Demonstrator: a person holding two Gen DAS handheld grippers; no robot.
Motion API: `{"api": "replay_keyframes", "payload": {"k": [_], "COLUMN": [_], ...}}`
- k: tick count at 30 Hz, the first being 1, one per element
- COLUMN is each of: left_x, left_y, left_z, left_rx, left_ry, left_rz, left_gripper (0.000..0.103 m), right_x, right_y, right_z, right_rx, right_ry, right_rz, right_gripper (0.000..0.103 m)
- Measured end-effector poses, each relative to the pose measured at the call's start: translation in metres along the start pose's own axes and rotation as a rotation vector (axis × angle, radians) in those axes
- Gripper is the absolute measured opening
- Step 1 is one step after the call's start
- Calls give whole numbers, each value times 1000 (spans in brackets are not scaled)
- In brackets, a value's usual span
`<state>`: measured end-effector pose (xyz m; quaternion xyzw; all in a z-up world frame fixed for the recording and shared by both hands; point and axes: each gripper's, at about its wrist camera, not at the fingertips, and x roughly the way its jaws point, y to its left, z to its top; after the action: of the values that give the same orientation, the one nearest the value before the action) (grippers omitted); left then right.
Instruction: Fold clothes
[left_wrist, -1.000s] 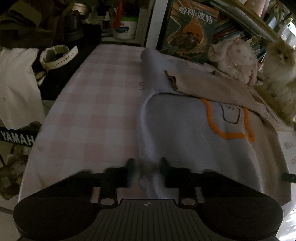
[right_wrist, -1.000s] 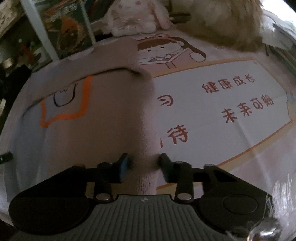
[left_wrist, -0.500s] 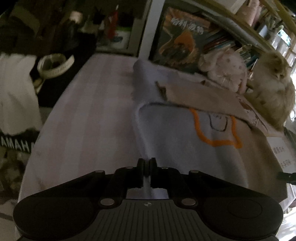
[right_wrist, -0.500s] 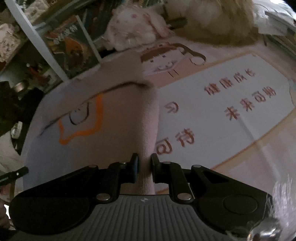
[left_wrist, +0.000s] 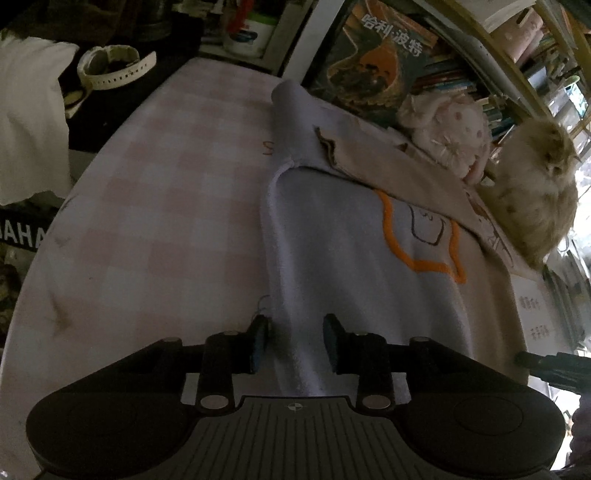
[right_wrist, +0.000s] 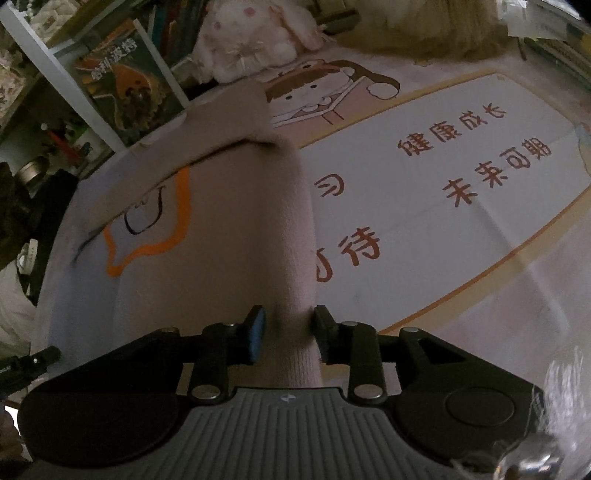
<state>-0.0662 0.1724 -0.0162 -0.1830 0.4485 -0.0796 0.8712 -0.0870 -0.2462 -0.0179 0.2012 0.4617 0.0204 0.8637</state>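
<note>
A pale blue and beige sweater (left_wrist: 332, 240) with an orange outline design lies on the table, its sleeves folded in. My left gripper (left_wrist: 295, 341) is open, its jaws on either side of the sweater's blue left hem edge. My right gripper (right_wrist: 288, 334) is open, its jaws on either side of the beige right hem edge (right_wrist: 295, 332). The sweater also shows in the right wrist view (right_wrist: 221, 221). The right gripper's tip shows at the right edge of the left wrist view (left_wrist: 546, 363).
A pink checked cloth (left_wrist: 166, 221) covers the table's left part. A poster with a cartoon girl and red characters (right_wrist: 443, 166) lies under the sweater's right side. A plush rabbit (left_wrist: 450, 133), a fluffy cat (left_wrist: 535, 195), books (right_wrist: 122, 81) and a watch (left_wrist: 114, 70) stand at the far edges.
Both grippers were shut on the sweater's hem half a second ago and have opened, letting the hem go. The sweater lies flat.
</note>
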Motion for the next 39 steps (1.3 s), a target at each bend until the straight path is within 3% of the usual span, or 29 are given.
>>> {"api": "replay_keyframes", "payload": {"k": [1, 3, 6, 9, 12, 15, 18, 20, 22, 26, 30, 33, 34, 36, 37, 39], "left_x": [1, 3, -2, -12, -9, -4, -2, -1, 0, 0, 2, 3, 3, 2, 3, 4], "left_y": [-1, -3, -7, -14, -16, -11, -3, 1, 4, 3, 1, 1, 0, -1, -1, 0], "left_z": [1, 2, 2, 4, 8, 5, 3, 1, 0, 0, 0, 0, 0, 0, 0, 0], "left_rx": [4, 17, 35, 75, 86, 50, 6, -17, -25, -20, 0, 0, 1, 5, 6, 3], "left_ry": [3, 13, -9, -54, -17, 19, 49, 66, 70, 64, 66, 68, 69, 69, 69, 72], "left_rz": [5, 24, 24, -23, -47, -44, -46, -47, -48, -56, -68, -70, -68, -61, -56, -55], "left_gripper": [24, 7, 5, 6, 7, 11, 20, 27, 32, 34, 34, 33, 32, 27, 21, 14], "right_x": [1, 3, -1, -8, -10, -7, -5, -4, -3, -1, 2, 2, 2, 1, 1, 2], "right_y": [2, 5, 7, 6, 4, 3, 3, 2, 3, 4, 5, 6, 6, 8, 8, 7], "right_z": [1, 2, 4, 5, 7, 7, 5, 5, 4, 5, 6, 5, 5, 5, 5, 5], "right_rx": [-11, -36, -44, -19, 20, 38, 45, 46, 42, 29, 20, 5, -4, -24, -22, -18], "right_ry": [2, 10, 8, -7, -2, 8, 11, 13, 17, 24, 39, 44, 46, 50, 54, 60], "right_rz": [-6, -18, -4, 34, 83, 79, 60, 50, 41, 21, 9, 14, 13, 3, 3, 1], "right_gripper": [29, 19, 15, 15, 15, 16, 27, 46, 51, 78, 86, 84, 78, 55, 39, 30]}}
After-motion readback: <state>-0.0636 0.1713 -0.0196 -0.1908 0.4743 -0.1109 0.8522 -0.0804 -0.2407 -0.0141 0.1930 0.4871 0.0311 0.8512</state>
